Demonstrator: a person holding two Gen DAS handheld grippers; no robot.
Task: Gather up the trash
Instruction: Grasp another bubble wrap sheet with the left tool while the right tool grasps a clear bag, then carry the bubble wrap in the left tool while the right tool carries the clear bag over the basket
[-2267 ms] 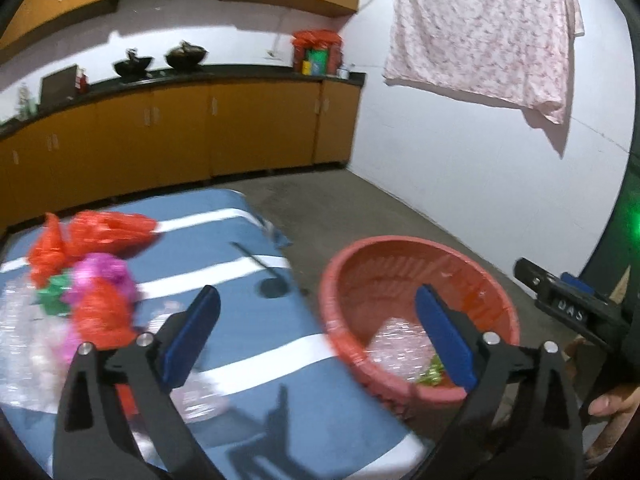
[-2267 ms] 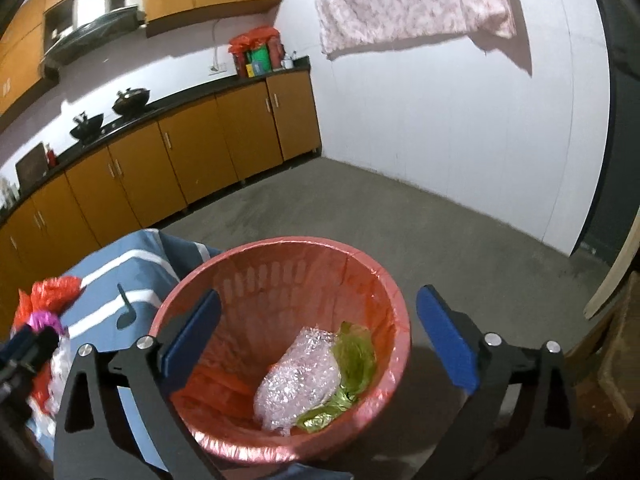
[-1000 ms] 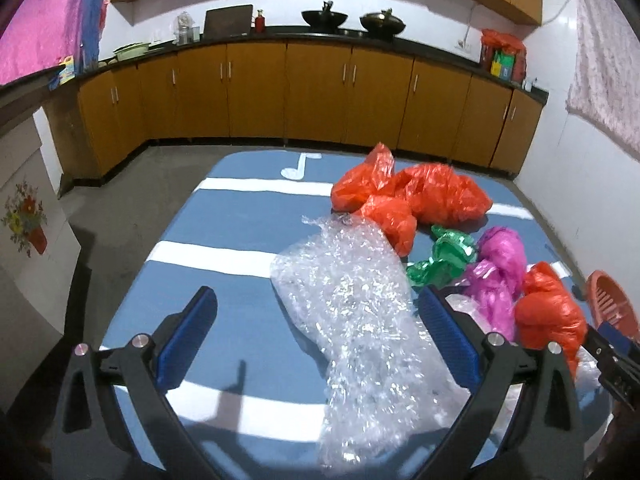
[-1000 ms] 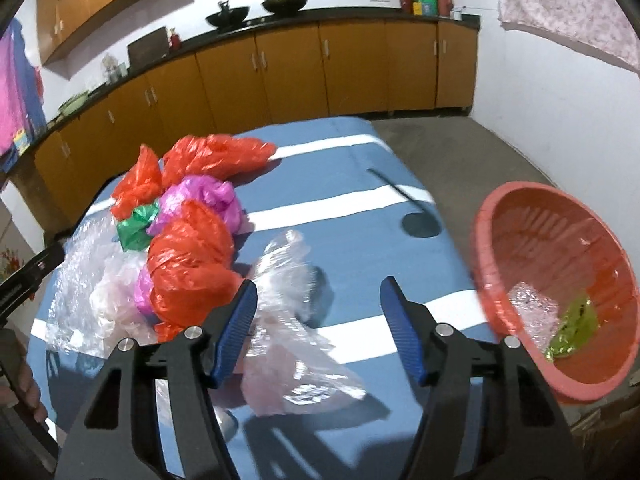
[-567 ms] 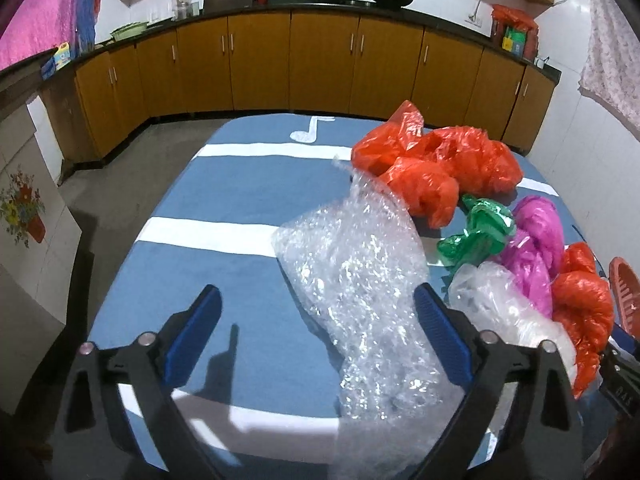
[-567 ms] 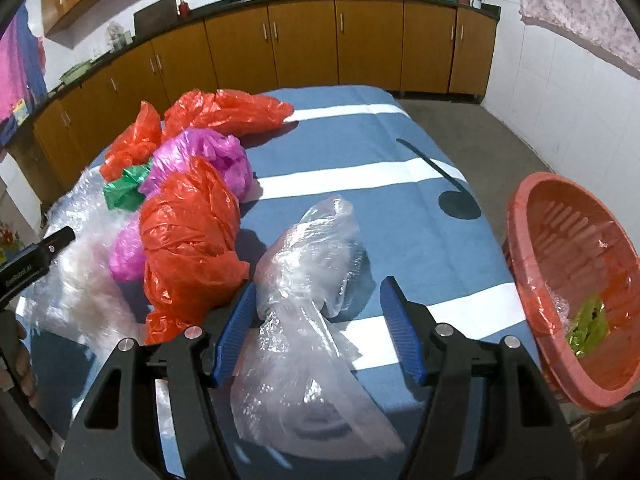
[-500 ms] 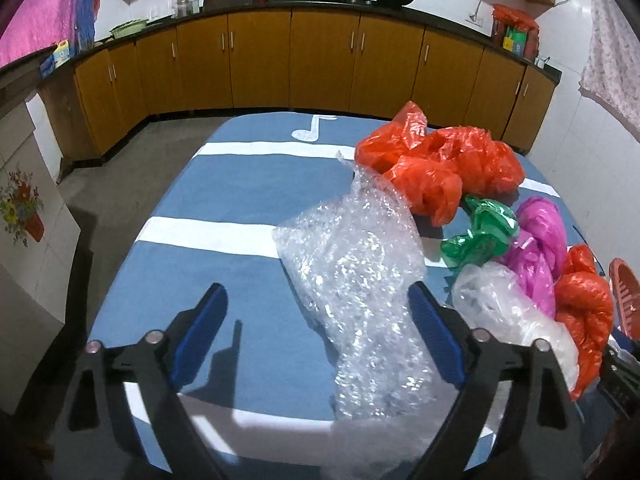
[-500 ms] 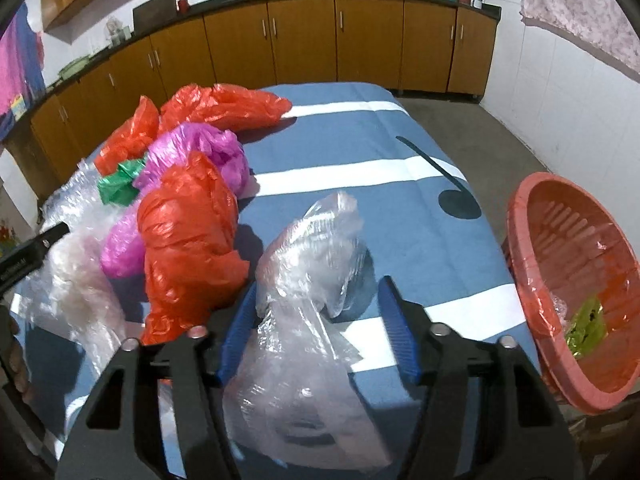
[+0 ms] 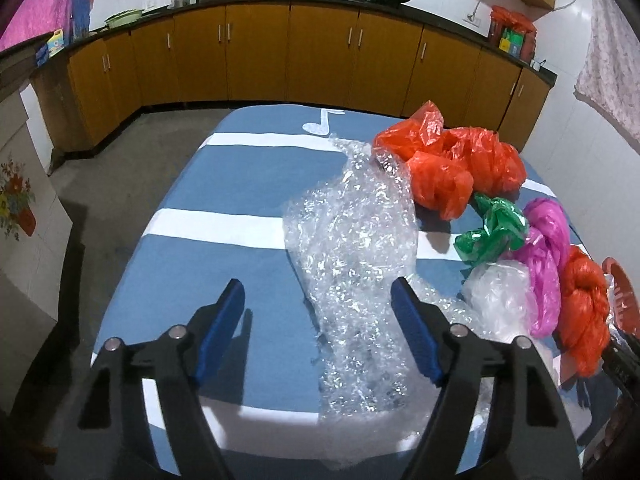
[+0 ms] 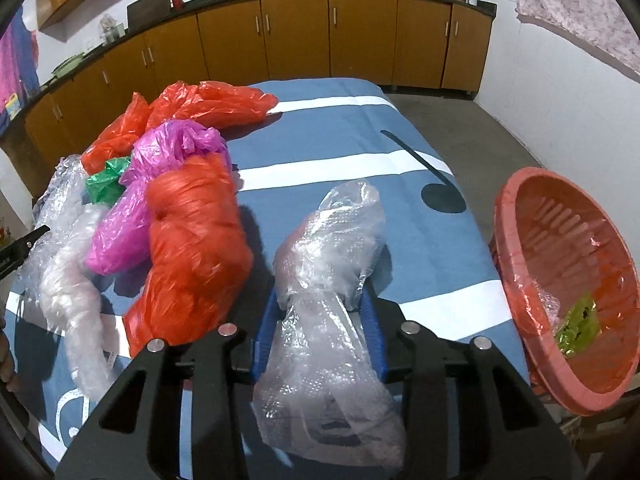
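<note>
My left gripper (image 9: 318,314) hovers low over the blue striped table (image 9: 224,184). Its jaws are closing, and the near end of a long bubble wrap sheet (image 9: 352,240) lies between them, close to the right pad, not gripped. My right gripper (image 10: 320,330) is closing on a crumpled clear plastic bag (image 10: 332,248), and both blue pads press its sides. A red basket (image 10: 520,240) stands off the table's right edge with bubble wrap and a green wrapper inside.
A heap of orange bags (image 10: 192,240), a magenta bag (image 10: 168,152), a green bag (image 10: 106,184) and a clear bag (image 10: 68,280) lies left of the right gripper. Brown cabinets (image 9: 320,52) line the far wall. The basket's rim (image 9: 618,292) shows at the left wrist view's right edge.
The left gripper came down closer to the bubble wrap and its jaws narrowed. The right jaws drew in until they pinch the clear plastic bag.
</note>
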